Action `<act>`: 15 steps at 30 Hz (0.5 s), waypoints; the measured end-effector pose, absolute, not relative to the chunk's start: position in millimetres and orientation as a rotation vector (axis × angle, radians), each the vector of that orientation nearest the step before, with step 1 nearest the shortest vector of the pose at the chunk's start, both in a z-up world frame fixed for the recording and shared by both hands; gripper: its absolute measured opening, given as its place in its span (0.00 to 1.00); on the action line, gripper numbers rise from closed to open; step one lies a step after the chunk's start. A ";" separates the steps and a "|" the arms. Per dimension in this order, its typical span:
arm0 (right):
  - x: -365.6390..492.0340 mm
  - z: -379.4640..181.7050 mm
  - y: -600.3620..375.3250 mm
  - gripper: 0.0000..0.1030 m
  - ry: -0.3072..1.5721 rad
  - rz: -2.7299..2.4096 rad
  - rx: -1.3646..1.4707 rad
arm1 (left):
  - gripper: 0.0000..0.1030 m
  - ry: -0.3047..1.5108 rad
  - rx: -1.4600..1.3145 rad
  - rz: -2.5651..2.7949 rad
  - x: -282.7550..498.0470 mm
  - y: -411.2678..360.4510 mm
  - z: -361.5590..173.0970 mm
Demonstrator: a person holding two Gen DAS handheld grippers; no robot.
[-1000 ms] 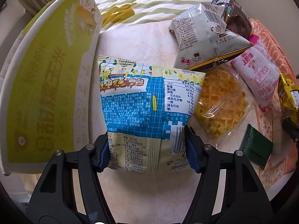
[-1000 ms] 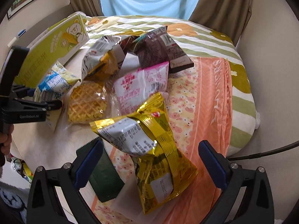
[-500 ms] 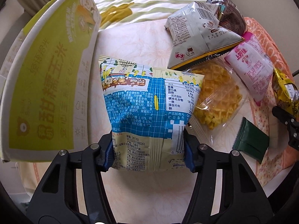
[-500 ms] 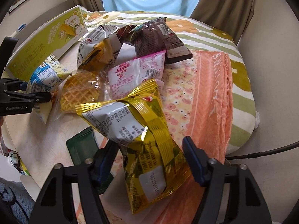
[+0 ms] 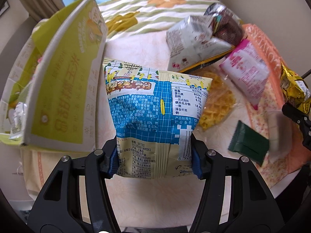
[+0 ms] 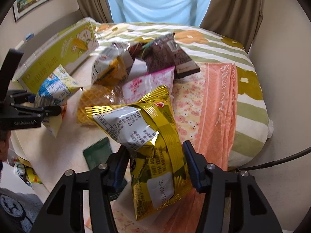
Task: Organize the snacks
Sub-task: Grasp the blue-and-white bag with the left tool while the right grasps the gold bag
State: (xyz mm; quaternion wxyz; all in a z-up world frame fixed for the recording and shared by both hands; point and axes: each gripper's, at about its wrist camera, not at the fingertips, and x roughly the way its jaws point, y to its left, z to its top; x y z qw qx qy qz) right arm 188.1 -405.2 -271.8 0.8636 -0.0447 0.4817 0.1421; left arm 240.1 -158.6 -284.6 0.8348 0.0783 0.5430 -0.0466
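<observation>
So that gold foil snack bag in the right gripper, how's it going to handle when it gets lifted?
The gold foil bag creases between the right gripper, so it is probably floppy. Glossy film suggests it may slip. It looks puffed, so likely light for its size.

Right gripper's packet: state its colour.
Shiny gold with a white printed panel; the packet shows best in the right wrist view.

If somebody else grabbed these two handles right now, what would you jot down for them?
Left tool: shut on the blue snack bag, lifted beside the green corn box.
Right tool: shut on the gold snack bag.
On the table: waffle, pink packet, white bag, dark bag, green sachet.
Done: two bags gripped. Left: place them, then sort the rest.
</observation>
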 end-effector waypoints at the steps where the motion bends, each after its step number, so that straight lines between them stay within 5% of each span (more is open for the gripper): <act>1: 186.9 -267.5 -405.4 0.49 1.003 0.299 -0.079 | 0.53 1.140 0.162 -0.099 236.9 -159.0 -280.8; 15: 172.5 -190.3 -381.9 0.49 0.898 0.354 -0.050 | 0.53 0.925 0.039 -0.112 203.5 -136.1 -169.9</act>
